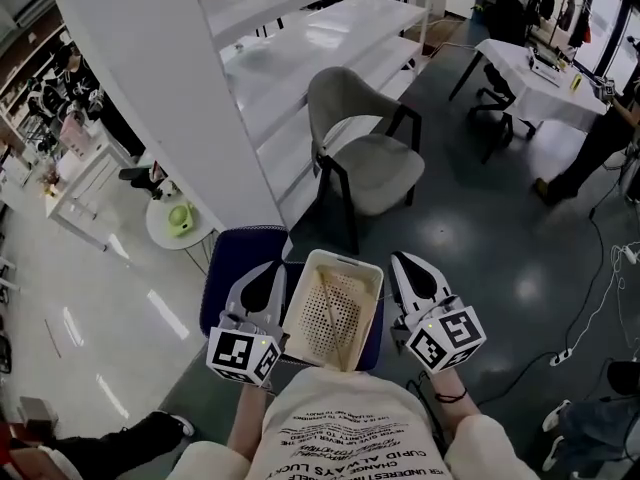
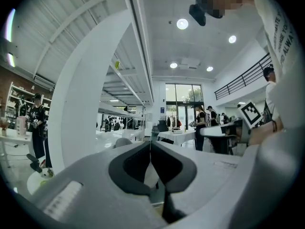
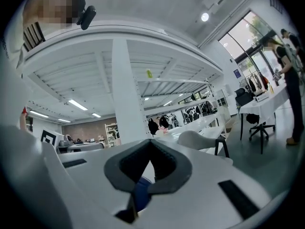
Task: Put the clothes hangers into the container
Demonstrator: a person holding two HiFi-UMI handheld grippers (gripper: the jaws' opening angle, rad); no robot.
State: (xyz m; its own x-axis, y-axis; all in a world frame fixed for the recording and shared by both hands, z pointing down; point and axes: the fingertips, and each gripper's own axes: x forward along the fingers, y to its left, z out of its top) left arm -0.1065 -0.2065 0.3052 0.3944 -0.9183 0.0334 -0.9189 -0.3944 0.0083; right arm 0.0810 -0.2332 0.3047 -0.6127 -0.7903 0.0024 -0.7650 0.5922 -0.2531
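Flanking the container at the lower middle of the head view, the left tongs and right tongs are both clenched, with nothing between them. A pale hanger lies inside the container, which sits on a blue stool.

My shirt hides the basket's near rim; the basket covers most of the blue stool.
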